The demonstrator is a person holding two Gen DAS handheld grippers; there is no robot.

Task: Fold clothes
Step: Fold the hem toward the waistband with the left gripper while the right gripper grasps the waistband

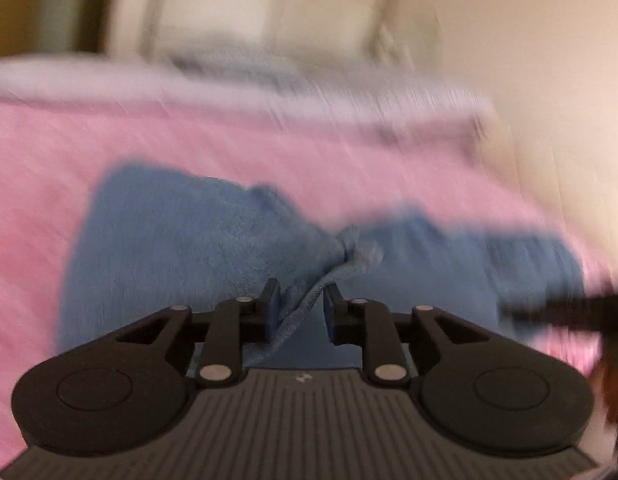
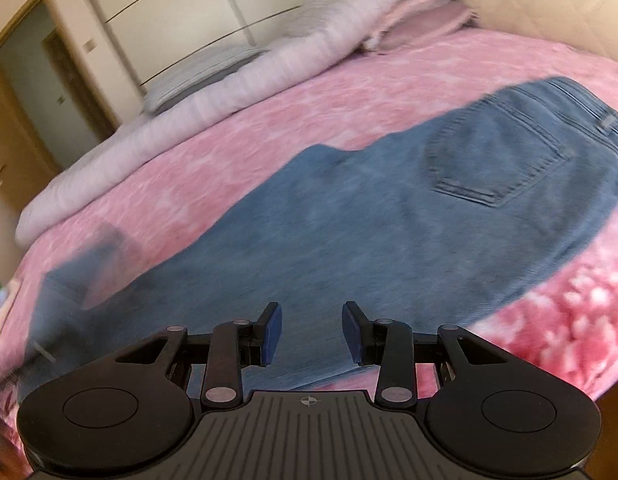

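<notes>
Between my left gripper's (image 1: 300,304) fingers runs a fold of the jeans (image 2: 389,216), pads apart, not pressing. My right gripper (image 2: 312,332) hovers open over them on the pink bedspread (image 2: 269,120).

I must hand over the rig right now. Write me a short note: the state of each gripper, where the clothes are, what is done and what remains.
Left gripper: a twisted fold of the jeans runs between its fingers; the picture is blurred, so I cannot tell if the pads press on it.
Right gripper: open, nothing between the fingers, hovering over the jeans' leg part.
Jeans: lying across the pink bedcover, back pocket facing up, waist toward the right of the right wrist view.
Done: the jeans look laid lengthwise, possibly leg over leg already.
Left: fold them shorter and set them down neatly.
</notes>
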